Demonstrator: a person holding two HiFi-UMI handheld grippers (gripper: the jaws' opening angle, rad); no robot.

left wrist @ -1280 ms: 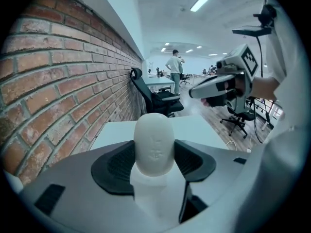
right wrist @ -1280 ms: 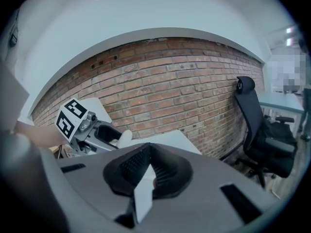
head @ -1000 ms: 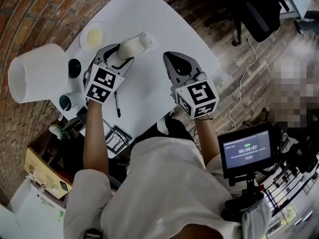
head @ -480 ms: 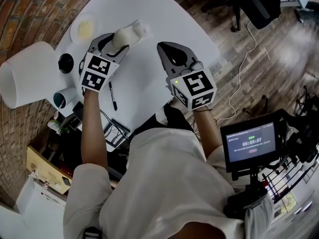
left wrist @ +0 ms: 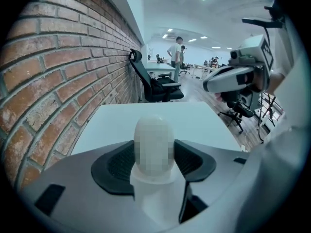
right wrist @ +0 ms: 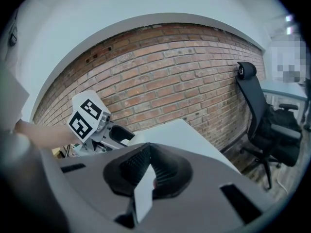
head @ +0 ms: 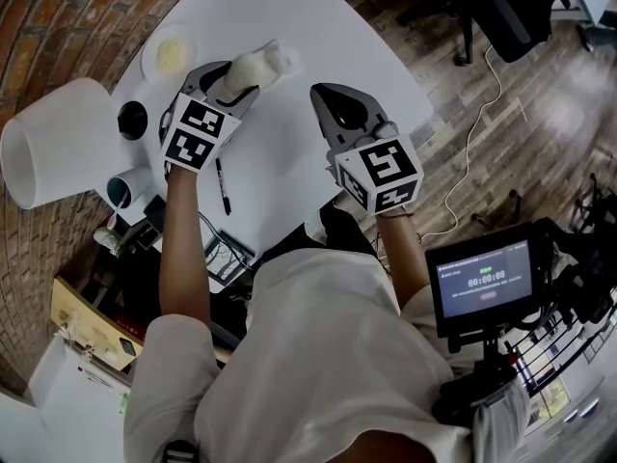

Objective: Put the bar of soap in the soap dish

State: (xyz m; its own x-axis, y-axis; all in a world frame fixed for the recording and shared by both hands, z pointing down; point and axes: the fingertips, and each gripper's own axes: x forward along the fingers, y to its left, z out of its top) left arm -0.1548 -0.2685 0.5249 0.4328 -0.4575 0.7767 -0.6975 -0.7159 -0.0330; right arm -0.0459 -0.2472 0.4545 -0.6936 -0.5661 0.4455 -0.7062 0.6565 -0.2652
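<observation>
A round white soap dish (head: 168, 53) holds a pale yellow bar of soap (head: 174, 54) at the table's far left. Just right of it, my left gripper (head: 234, 78) is shut on a white rounded object (head: 258, 67), which stands up between the pads (left wrist: 153, 144) in the left gripper view. My right gripper (head: 340, 114) hovers over the table's right part with its jaws together and nothing clear between them (right wrist: 146, 171). It also shows from the side as the right gripper (left wrist: 232, 77) in the left gripper view.
On the white table (head: 318, 37) lie a black pen (head: 222, 187), a black cup (head: 132, 120), a teal-lined cup (head: 124, 192) and a large white cylinder (head: 46, 143). A brick wall (left wrist: 53, 72) runs along the left. An office chair (head: 506, 13) and a monitor (head: 480, 283) stand nearby.
The view has shifted a little. My left gripper keeps its hold on the white object near the dish; the right gripper stays shut beside it.
</observation>
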